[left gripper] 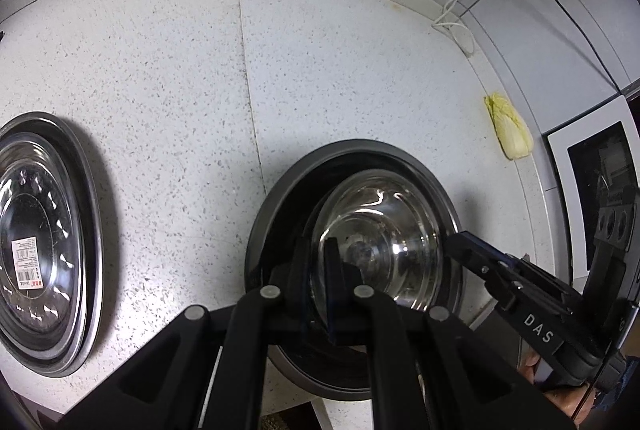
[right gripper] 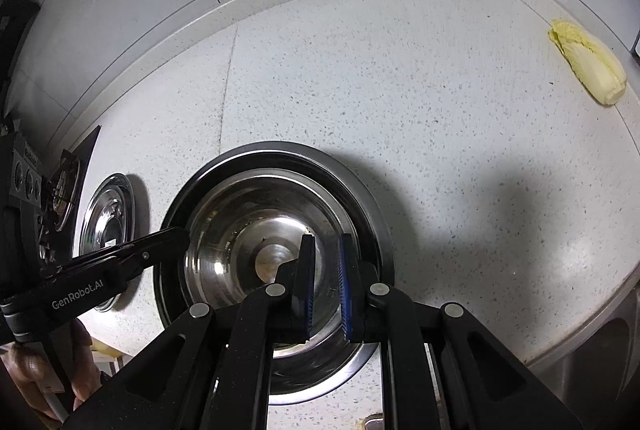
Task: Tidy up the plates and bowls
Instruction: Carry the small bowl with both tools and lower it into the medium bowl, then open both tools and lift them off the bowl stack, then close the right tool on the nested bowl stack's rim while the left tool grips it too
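A shiny steel bowl (left gripper: pixel 384 230) sits inside a wider dark grey dish (left gripper: pixel 272 214) on the speckled white counter. My left gripper (left gripper: pixel 316 254) is shut on the bowl's left rim, one finger outside and the blue pad inside. My right gripper (right gripper: pixel 326 250) is shut on the bowl's (right gripper: pixel 248 230) opposite rim, with the wall between its blue pads. Each wrist view shows the other gripper at the far rim: the right gripper (left gripper: pixel 456 242) and the left gripper (right gripper: pixel 176 234). The dark dish (right gripper: pixel 372 214) rings the bowl.
A stack of steel plates (left gripper: pixel 40 242) with a barcode label lies to the left, the same plates (right gripper: pixel 108 222) small in the right wrist view. A napa cabbage (left gripper: pixel 508 126) lies by the back wall. A white oven (left gripper: pixel 592 190) stands at the right. A sink edge (right gripper: pixel 600 350) is close by.
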Demonstrator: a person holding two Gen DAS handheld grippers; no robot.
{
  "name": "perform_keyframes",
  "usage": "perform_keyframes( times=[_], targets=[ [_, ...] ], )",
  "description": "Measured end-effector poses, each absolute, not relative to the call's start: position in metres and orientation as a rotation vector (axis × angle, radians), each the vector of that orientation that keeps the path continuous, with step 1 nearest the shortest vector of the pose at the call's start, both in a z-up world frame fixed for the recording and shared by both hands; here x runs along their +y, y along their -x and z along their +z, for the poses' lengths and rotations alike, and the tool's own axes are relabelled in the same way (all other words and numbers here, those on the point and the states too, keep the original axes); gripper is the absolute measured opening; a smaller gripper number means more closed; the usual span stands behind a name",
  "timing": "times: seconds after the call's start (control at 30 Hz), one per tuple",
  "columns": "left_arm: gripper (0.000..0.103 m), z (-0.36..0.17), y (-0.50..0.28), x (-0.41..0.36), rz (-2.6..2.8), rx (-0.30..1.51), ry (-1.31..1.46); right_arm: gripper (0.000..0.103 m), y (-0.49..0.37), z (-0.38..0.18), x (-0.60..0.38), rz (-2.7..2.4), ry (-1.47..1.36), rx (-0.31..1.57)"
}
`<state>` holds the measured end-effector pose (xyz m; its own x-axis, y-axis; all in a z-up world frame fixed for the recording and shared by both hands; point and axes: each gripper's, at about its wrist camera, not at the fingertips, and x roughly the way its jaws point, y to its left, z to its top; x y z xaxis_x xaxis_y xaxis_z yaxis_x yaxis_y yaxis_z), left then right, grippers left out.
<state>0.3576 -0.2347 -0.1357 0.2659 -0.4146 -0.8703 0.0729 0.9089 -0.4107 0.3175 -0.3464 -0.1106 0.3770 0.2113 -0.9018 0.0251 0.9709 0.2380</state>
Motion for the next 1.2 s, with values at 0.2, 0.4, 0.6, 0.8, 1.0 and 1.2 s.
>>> perform_keyframes(
  times=[0.2, 0.4, 0.6, 0.8, 1.0, 1.2],
  targets=[
    [0.007, -0.122, -0.35, -0.23, -0.35, 1.236, 0.315, 0.01, -0.31, -0.101, -0.344, 0.117, -0.223, 1.165],
    [0.023, -0.101, -0.341, -0.214, -0.337, 1.182, 0.316, 0.01, -0.305, -0.091, -0.35, 0.088, -0.218, 1.142],
    [0.024, -0.089, -0.336, -0.185, -0.294, 1.141, 0.34, 0.015, -0.298, -0.081, -0.371, 0.048, -0.232, 1.116],
    [0.024, -0.101, -0.331, -0.174, -0.271, 1.183, 0.355, 0.021, -0.289, -0.082, -0.39, 0.032, -0.257, 1.119],
    [0.024, -0.116, -0.329, -0.178, -0.246, 1.223, 0.347, 0.021, -0.289, -0.094, -0.394, 0.056, -0.272, 1.146],
    [0.024, -0.132, -0.332, -0.187, -0.232, 1.264, 0.338, 0.021, -0.298, -0.11, -0.39, 0.122, -0.269, 1.18]
  ],
)
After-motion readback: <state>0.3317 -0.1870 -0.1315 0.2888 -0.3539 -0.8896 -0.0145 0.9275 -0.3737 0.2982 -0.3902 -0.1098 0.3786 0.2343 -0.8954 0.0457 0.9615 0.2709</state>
